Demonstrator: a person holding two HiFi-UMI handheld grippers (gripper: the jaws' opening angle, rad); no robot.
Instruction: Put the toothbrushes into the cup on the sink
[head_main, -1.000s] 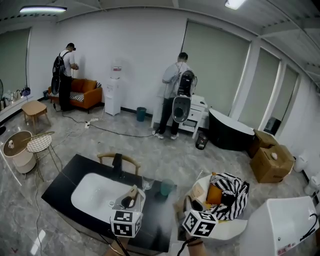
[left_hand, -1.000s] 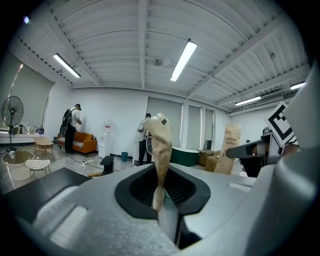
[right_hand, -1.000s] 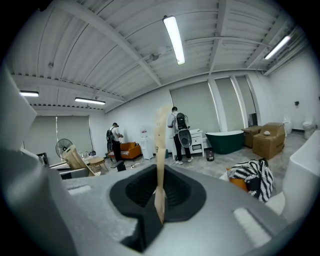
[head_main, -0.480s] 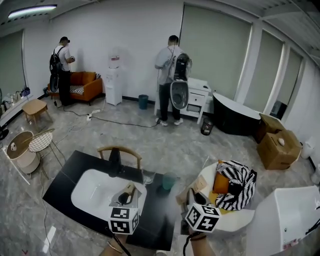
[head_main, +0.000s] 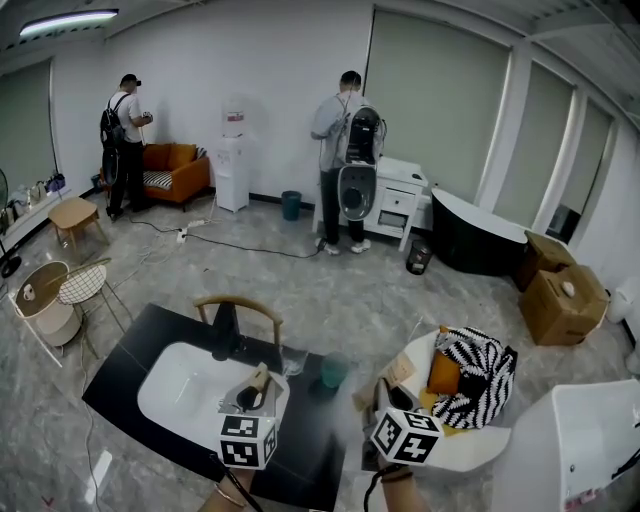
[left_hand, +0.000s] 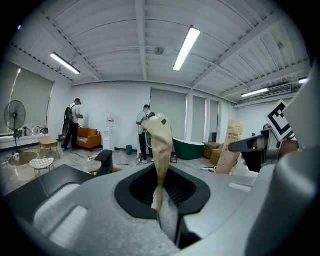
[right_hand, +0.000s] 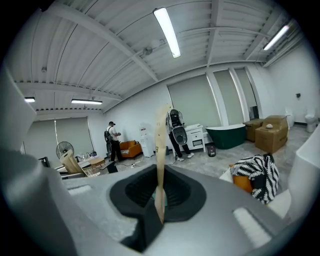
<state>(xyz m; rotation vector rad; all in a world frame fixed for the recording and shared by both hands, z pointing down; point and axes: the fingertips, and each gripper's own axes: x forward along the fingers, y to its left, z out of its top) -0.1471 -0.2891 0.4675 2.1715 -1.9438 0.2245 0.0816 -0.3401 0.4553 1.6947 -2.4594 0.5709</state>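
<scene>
Bearing white sink (head_main: 180, 385): black counter (head_main: 122, 378).

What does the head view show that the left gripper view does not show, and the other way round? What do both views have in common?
Only the head view: the small teal cup standing on the black sink counter.
Only the left gripper view: the left gripper seen from close by, its jaws pressed shut on a brown paper toothbrush pack.
Both: the orange sofa and the white water dispenser at the far wall.
</scene>
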